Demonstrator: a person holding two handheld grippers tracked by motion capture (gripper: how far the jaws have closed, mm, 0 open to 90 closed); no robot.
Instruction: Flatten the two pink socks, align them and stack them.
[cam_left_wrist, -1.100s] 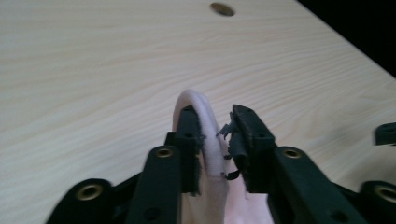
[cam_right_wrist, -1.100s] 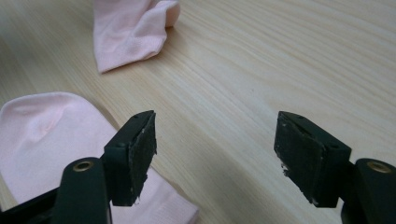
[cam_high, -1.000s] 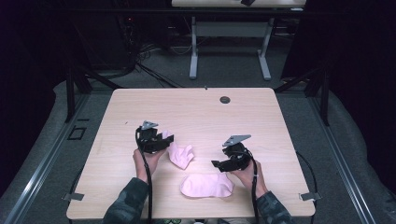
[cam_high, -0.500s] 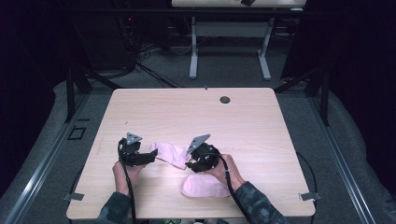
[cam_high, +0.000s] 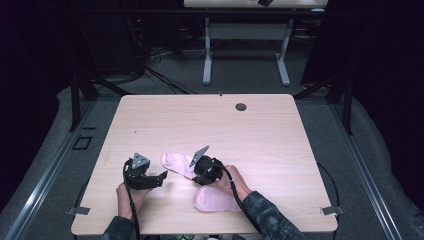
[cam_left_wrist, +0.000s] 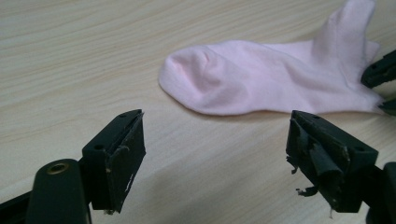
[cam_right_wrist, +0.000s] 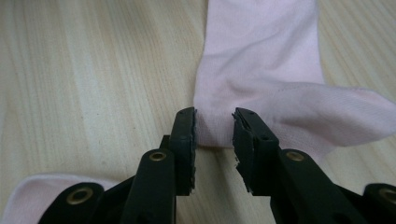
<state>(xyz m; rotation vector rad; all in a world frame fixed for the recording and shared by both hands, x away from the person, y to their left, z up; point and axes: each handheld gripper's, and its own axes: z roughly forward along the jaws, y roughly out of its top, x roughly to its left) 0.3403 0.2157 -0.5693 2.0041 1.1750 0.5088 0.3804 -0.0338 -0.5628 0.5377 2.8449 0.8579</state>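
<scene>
A pink sock (cam_high: 175, 163) lies flat on the wooden table (cam_high: 260, 135), toe to the left. My left gripper (cam_high: 161, 178) sits just in front of the toe, open. Its jaws opened wide and have just narrowed a little, with nothing between them (cam_left_wrist: 215, 122); the sock (cam_left_wrist: 261, 79) lies beyond. My right gripper (cam_high: 195, 174) is at the sock's cuff end. Its jaws have just been closing, and they straddle the cuff edge (cam_right_wrist: 214, 117) with a gap still showing on the sock (cam_right_wrist: 261, 56). A second pink sock (cam_high: 215, 200) lies under my right hand.
A dark round grommet (cam_high: 241, 106) sits near the table's far edge. Beyond the table stand the white legs of another desk (cam_high: 206, 55) and floor cables. The second sock's tip (cam_right_wrist: 32, 196) shows beside the right jaws.
Both hands moved left and slightly down. The right gripper came over to the sock's cuff end and narrowed its jaws. The left gripper opened, and the sock now lies spread out.
</scene>
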